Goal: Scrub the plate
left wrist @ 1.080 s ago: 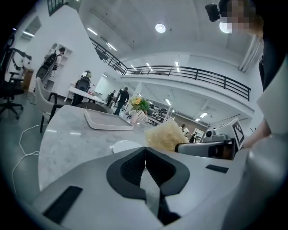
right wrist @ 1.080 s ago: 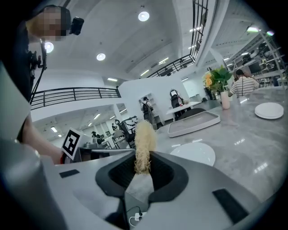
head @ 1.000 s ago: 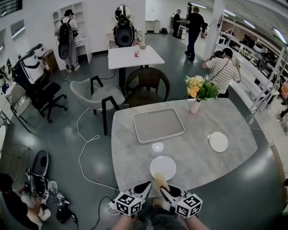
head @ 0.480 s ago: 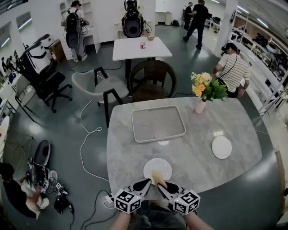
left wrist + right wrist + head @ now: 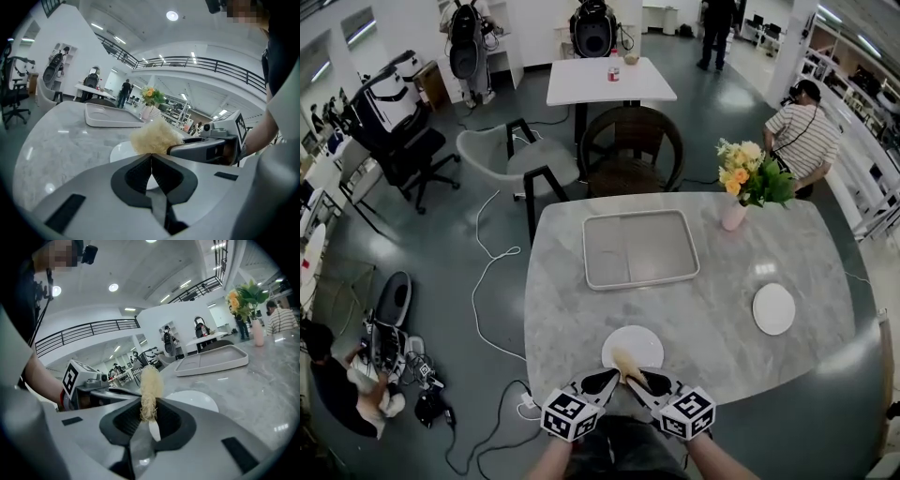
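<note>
Currently: white plate (image 5: pixel 632 347) lies at the near edge of the marble counter (image 5: pixel 722 272), just ahead of both grippers. Right gripper (image 5: pixel 643 379): fingers clamped on a pale fibrous scrubber (image 5: pixel 623 364), whose free end reaches over the plate's near rim. Left gripper (image 5: pixel 602 380): fingers pressed together with nothing between them, just beside the scrubber. Both grippers are held low, side by side, angled inward toward each other.

Marble bench (image 5: pixel 722 281) carries an empty grey tray (image 5: pixel 639 248) at centre back, a pink vase (image 5: pixel 733 216) of flowers (image 5: pixel 750 176) at its right, and a spare white plate (image 5: pixel 773 308) near the right edge. Behind: brown chair (image 5: pixel 630 150), grey chair (image 5: pixel 511 155), white table (image 5: pixel 609 86) with a can (image 5: pixel 613 73). White cable (image 5: pixel 487 262) lies on the floor.
</note>
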A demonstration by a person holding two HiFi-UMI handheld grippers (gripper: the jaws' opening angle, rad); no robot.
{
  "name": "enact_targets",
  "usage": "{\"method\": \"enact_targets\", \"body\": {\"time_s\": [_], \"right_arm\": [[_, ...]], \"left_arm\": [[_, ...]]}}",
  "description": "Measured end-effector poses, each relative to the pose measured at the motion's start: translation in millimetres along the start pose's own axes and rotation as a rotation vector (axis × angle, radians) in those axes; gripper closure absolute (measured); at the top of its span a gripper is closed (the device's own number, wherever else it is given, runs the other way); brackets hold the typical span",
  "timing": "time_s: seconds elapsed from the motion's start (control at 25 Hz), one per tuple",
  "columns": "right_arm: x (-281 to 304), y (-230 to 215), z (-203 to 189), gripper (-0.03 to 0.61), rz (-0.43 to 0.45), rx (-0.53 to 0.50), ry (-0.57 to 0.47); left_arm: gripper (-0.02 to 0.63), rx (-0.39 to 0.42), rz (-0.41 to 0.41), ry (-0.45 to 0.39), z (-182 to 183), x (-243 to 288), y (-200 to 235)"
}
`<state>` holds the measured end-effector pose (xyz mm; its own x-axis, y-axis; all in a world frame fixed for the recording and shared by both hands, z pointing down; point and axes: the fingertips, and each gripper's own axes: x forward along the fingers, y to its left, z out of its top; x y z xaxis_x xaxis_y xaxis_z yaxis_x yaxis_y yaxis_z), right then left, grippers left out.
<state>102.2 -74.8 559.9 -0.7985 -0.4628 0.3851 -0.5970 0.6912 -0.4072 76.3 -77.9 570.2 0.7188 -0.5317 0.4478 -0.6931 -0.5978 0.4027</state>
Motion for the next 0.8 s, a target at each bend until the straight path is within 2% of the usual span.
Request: {"method": "enact_targets", "body": {"time_s": [0.2, 0.36, 0.44, 0.68, 0.8], "right_arm": [[7.1, -8.2, -2.2, 0.497, -0.05, -0.138, 0.075], [5.3, -24.5, -9.4, 0.497, -0.161, -0.392, 0.215], [5.3, -31.0, -12.9, 0.497, -0.185, -0.519, 0.281], [10.2, -38.4, -22.7, 0.497, -0.173, -0.788, 0.419], [14.5, -42.8, -23.9, 0.497, -0.17, -0.883, 0.465]], "left_arm": [[0.603, 0.04, 0.005, 0.062, -4.6, 8.4, 13.2], [0.603, 0.063, 0.022, 0.121, -7.4, 11.4, 27.1], [0.603, 0.062, 0.022, 0.133, -8.3, 12.2, 32.7], [0.603, 0.063, 0.013, 0.178, -17.0, 14.2, 41.2], [0.603, 0.063, 0.008, 0.184, -19.1, 15.7, 44.9]]}}
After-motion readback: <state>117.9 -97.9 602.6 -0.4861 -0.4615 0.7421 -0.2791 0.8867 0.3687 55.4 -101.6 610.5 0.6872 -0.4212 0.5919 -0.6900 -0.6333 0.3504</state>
